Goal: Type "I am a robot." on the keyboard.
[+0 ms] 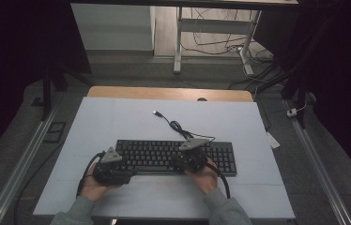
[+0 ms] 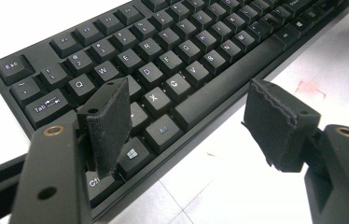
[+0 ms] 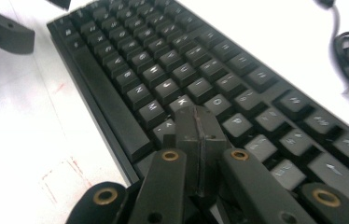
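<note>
A black keyboard (image 1: 176,157) lies across the middle of the white table. My left gripper (image 1: 119,166) hovers at its near left corner. In the left gripper view its jaws stand open (image 2: 191,121), one pad (image 2: 109,123) over the bottom-left keys and the other pad (image 2: 275,126) over bare table, with nothing between them. My right gripper (image 1: 188,159) is above the middle-right keys. In the right gripper view its pads are pressed together (image 3: 198,128) just above the keys (image 3: 163,88), holding nothing. The left gripper's jaw (image 3: 4,30) shows at the far corner there.
The keyboard's cable (image 1: 178,127) lies coiled behind it and ends in a USB plug (image 1: 157,113). The white table (image 1: 117,122) has a wooden strip (image 1: 164,93) at its far edge. Desk legs and loose cables (image 1: 211,42) stand on the floor beyond.
</note>
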Available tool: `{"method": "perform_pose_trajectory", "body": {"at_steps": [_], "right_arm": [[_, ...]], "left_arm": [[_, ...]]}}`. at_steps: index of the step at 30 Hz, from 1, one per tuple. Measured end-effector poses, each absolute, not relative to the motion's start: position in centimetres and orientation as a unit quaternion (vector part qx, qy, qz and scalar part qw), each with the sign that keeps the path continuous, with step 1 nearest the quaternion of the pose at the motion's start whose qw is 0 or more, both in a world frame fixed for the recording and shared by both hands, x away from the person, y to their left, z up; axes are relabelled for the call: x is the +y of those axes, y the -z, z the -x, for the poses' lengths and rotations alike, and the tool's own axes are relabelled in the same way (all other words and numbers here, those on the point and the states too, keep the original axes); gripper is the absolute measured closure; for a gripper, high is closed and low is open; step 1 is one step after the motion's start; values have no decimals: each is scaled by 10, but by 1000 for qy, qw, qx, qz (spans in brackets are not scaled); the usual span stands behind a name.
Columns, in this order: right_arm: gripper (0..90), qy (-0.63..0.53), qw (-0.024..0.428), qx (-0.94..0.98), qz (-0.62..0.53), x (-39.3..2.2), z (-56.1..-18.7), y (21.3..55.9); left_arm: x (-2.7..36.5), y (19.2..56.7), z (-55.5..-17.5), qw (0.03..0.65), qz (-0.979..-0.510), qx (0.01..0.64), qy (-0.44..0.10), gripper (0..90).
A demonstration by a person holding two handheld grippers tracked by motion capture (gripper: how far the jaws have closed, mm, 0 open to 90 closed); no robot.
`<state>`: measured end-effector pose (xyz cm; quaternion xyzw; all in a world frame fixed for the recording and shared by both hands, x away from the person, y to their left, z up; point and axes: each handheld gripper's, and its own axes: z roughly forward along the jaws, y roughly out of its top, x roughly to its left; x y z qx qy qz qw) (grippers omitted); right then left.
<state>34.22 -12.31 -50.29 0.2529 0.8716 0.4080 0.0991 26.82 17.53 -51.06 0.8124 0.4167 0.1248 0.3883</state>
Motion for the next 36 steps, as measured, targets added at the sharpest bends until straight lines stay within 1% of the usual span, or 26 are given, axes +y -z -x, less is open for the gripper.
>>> {"method": "perform_pose_trajectory", "body": {"at_steps": [1,5,8,14,19,30,36], "right_arm": [[876,-409,102,871,-254,-126,-342,502],[734,-419,114,859,-271,-142,-340,500],[653,-424,119,852,-282,-155,-340,500],[556,-433,122,848,-279,-175,-336,500],[529,-435,131,848,-272,-186,-331,498],[515,-440,144,847,-263,-195,-325,497],[512,-442,150,844,-264,-209,-318,496]], "left_arm": [[176,511,-268,389,-812,417,-125,313],[177,511,-268,389,-810,421,-124,312],[177,511,-268,389,-810,421,-124,312],[177,512,-269,388,-810,422,-124,308],[178,512,-268,391,-808,424,-124,308],[181,511,-267,395,-805,423,-129,309],[185,510,-263,399,-802,422,-138,309]]}}
